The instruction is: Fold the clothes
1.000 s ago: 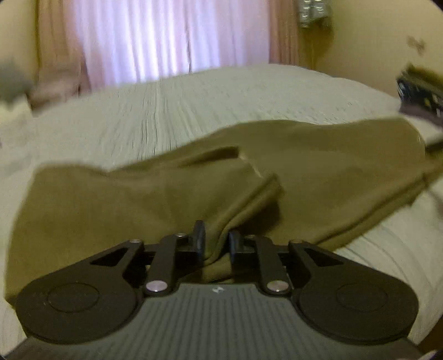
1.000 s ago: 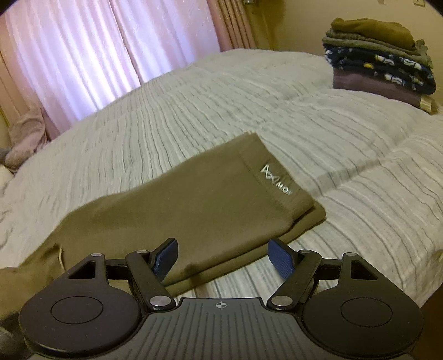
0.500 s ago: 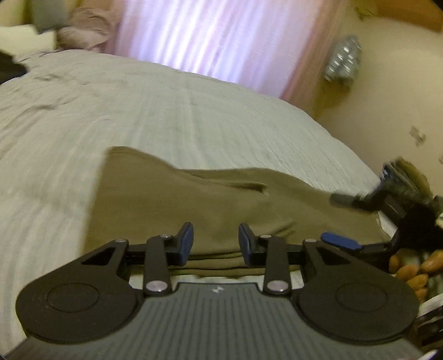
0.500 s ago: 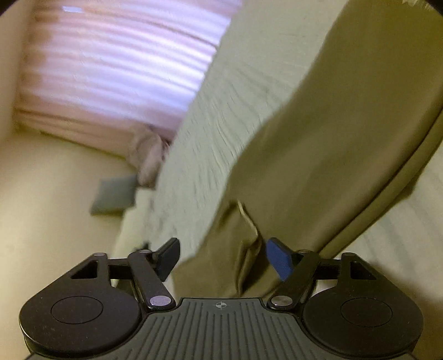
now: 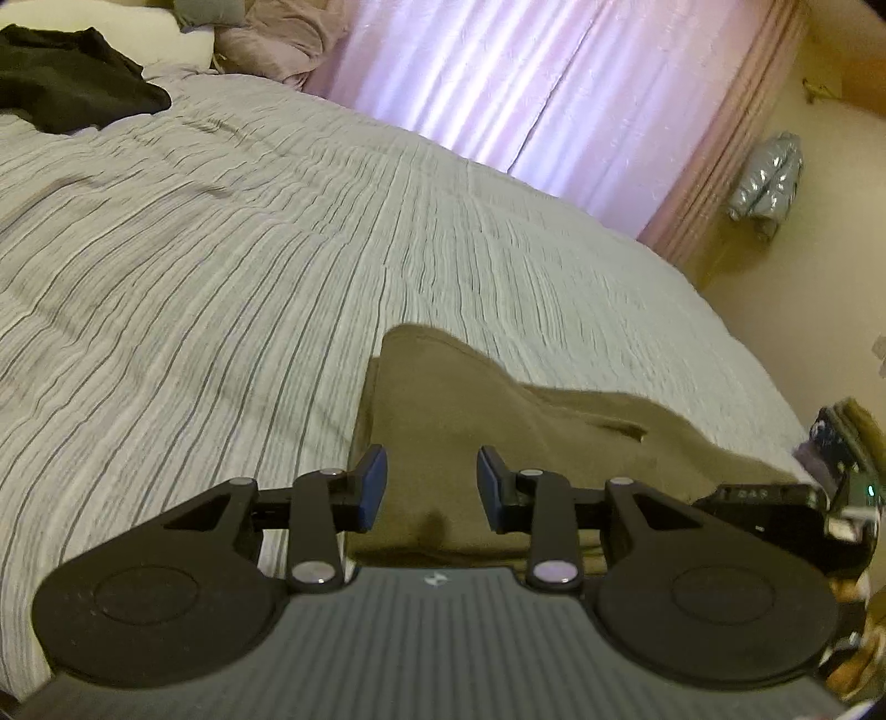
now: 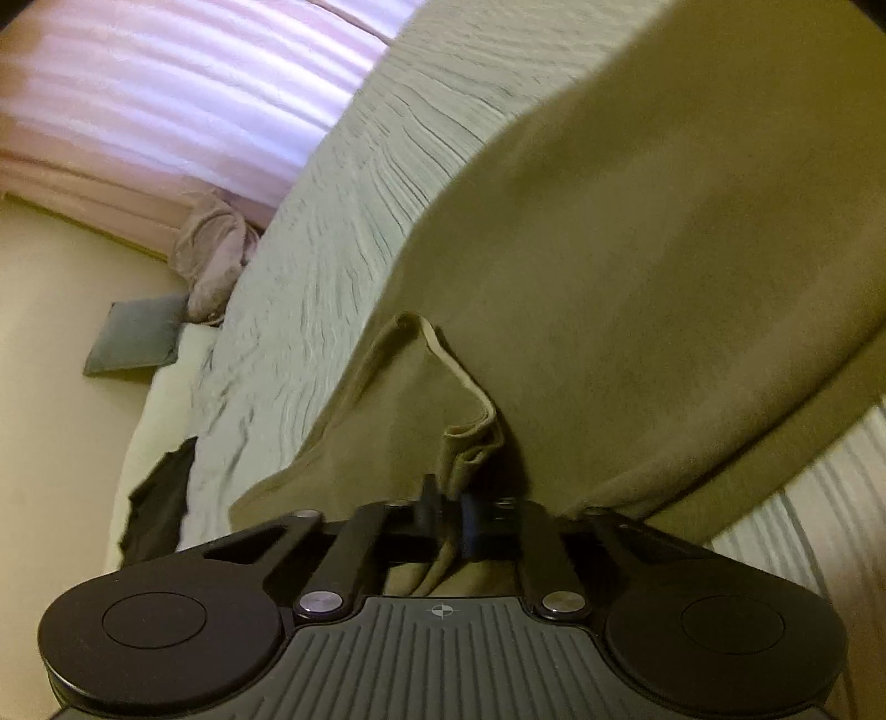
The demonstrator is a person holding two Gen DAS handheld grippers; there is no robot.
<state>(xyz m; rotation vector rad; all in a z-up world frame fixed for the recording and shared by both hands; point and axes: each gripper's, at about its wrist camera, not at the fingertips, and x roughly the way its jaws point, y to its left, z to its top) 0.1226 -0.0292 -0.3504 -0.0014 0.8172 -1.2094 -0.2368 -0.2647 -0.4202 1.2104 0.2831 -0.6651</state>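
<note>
On the striped bedspread point(image 5: 232, 266) lies the olive garment point(image 5: 498, 432). Only the right wrist view shows the right gripper point(image 6: 447, 512) pinching its bunched edge; left gripper point(image 5: 431, 487) hovers parted above it, bare bedspread beyond.

A wide stretch of striped bedspread point(image 5: 232, 266) lay bare to the left of the olive garment point(image 5: 498, 421), open to a passing gripper, bounded far off by a black garment point(image 5: 72, 83) and pillows point(image 5: 277, 33) and, on the right, by the right gripper point(image 5: 775, 498).

Olive garment point(image 5: 531, 443) folded on bed
</note>
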